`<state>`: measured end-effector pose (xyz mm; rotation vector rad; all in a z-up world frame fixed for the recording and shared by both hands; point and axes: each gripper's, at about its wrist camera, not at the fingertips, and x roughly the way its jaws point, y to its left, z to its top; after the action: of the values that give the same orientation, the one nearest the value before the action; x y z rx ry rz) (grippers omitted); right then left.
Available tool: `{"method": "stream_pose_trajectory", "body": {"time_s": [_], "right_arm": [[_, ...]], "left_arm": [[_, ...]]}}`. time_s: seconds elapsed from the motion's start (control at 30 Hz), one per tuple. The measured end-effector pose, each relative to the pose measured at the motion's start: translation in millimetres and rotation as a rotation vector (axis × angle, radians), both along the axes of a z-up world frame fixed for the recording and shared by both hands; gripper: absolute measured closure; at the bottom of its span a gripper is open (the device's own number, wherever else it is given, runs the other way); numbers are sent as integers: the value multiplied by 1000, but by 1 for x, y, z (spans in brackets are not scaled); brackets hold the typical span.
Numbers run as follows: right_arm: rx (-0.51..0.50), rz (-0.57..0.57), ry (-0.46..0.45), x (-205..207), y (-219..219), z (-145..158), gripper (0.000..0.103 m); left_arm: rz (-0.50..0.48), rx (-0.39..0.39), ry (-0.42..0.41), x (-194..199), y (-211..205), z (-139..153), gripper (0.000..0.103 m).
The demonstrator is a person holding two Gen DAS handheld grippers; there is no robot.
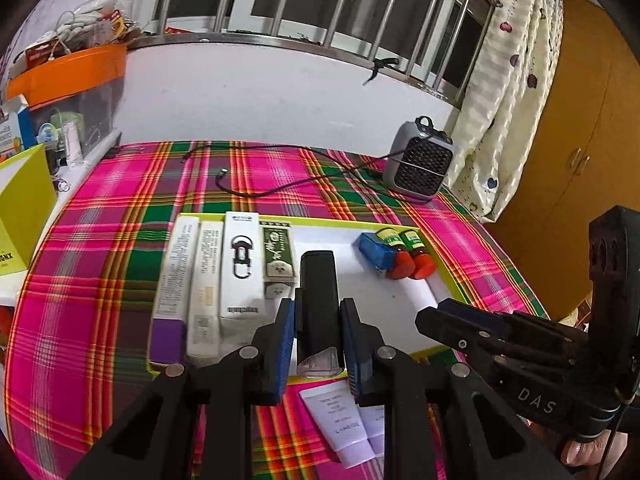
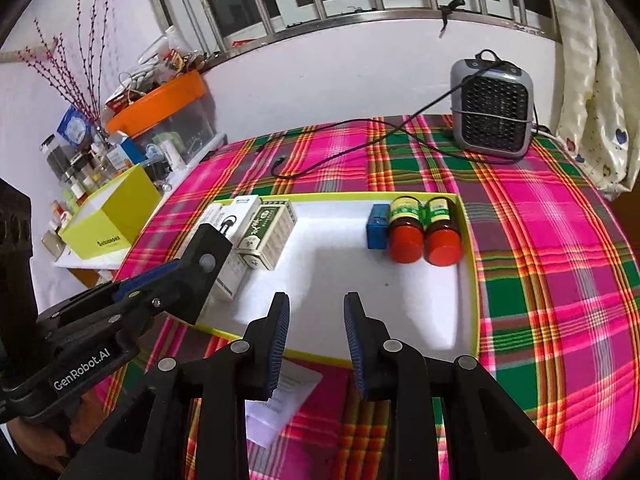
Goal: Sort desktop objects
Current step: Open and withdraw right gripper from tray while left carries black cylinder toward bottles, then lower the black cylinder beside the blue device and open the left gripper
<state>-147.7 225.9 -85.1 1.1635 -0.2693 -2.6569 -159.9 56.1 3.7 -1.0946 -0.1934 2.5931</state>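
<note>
A: Over the lime-rimmed tray (image 1: 436,280), the left gripper (image 1: 318,320) pinches a black stick-shaped item (image 1: 318,300) with a clear cap, its pads pressed against both sides. The item hangs above the tray's bare white middle, between the row of boxes (image 1: 224,276) on one side and the blue box (image 1: 374,249) with two red-capped bottles (image 1: 412,254) on the other.

B: Step in hand?

A: Placing, by my reading. The next move calls for lowering the item beside the green box (image 1: 277,254), parallel to the row, then spreading the pads.

B: Right gripper?

A: The right gripper (image 2: 316,336) is spread and holds nothing, low over the tray's near edge.

B: Legible text?

A: "GenRobot.AI" and "DAS" on the gripper bodies. "LANEIGE", partly legible, on the white tubes (image 1: 344,424) lying on the plaid cloth (image 1: 100,280) outside the tray. Box print is too small to read.
</note>
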Motion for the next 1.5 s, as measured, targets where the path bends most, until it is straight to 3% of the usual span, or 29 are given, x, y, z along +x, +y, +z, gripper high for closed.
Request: {"method": "stream_pose_trajectory", "body": {"time_s": [0.87, 1.5], "right_arm": [[-19, -48, -13, 15, 44, -7, 73], [-26, -67, -20, 13, 52, -11, 73]], "left_arm": [[-51, 1, -130, -30, 41, -18, 79], [-24, 58, -211, -90, 64, -35, 79]]}}
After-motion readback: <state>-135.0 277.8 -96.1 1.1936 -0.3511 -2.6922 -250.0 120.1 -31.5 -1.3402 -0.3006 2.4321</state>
